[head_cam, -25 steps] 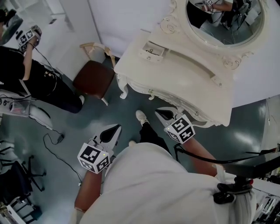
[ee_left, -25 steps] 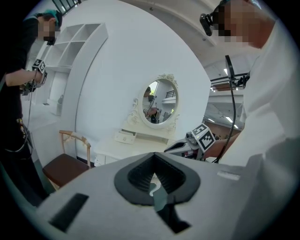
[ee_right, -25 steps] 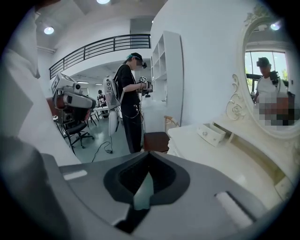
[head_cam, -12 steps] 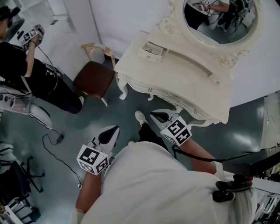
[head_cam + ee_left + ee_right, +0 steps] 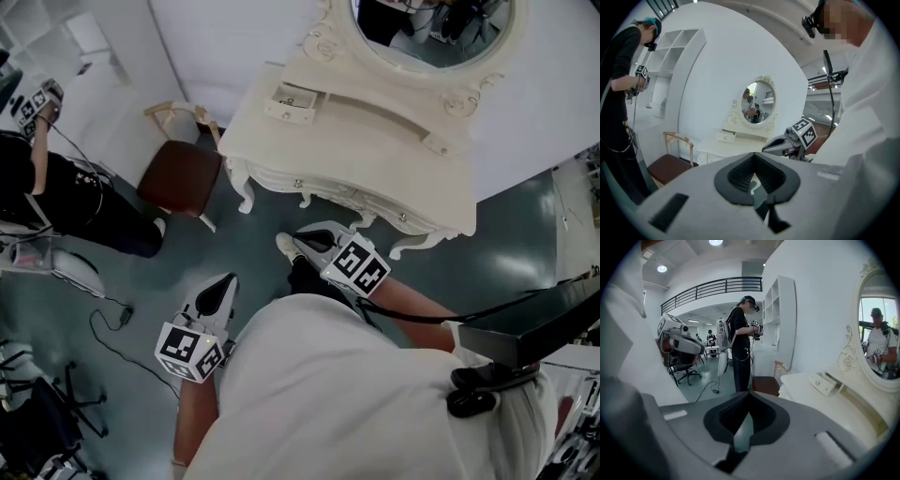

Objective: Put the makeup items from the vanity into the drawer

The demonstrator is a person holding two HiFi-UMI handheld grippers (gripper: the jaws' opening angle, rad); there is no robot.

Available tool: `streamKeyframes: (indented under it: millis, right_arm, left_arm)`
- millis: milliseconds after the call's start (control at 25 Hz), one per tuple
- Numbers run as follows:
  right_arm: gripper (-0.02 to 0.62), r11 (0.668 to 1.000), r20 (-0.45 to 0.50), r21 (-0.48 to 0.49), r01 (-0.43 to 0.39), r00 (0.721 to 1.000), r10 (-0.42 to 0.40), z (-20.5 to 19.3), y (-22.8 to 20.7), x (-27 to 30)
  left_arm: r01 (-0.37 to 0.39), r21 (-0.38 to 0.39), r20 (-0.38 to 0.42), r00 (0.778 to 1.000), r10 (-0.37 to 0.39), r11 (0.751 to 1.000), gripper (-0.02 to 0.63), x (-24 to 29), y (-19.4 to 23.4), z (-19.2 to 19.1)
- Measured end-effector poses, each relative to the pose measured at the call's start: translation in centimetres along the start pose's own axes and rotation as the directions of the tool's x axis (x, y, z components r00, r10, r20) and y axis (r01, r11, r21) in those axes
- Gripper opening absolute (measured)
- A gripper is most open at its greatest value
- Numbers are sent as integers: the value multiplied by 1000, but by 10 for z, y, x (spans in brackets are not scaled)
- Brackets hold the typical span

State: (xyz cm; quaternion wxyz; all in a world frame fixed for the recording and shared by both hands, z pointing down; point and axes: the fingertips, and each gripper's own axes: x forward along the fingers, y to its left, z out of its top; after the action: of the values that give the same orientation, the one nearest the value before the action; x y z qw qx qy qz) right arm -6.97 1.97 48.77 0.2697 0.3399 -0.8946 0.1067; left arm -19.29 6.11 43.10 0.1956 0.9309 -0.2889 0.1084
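Left hand-held gripper is low over the grey floor, jaws closed tip to tip with nothing between them. Its marker cube shows black-and-white squares, no readable text. Right hand-held gripper is closed and empty, just in front of the table, below its front edge and not touching it. Its cube has the same kind of pattern.

The table is white and carved, with an oval mirror at its back. A small drawer sits on the top at the left end and looks pulled out a little; its contents are too small to tell.

A brown-seated chair stands just left of the table. A person in black stands further left.
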Motion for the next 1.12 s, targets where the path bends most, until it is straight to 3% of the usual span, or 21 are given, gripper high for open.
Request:
streamKeyframes:
  millis: [1120]
  right_arm:
    - [0, 1000, 3, 0, 2, 1000, -2, -10, 0, -11]
  left_arm:
    - [40, 9, -29, 999, -40, 999, -3, 21, -14, -8]
